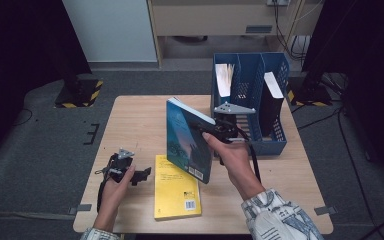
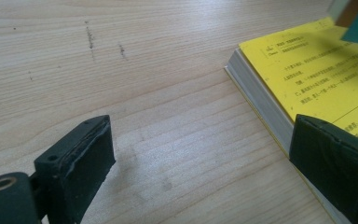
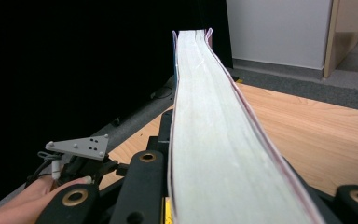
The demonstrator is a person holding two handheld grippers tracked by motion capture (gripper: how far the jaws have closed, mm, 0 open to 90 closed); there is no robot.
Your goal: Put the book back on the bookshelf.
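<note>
Pinching a teal book upright above the worktop, the right tongs clamp it; left tongs rest spread beside a yellow book.

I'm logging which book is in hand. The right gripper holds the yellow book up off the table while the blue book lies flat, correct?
Not quite: the colours are swapped. In the high view the right gripper holds the blue book up off the table, while the yellow book lies flat.
</note>
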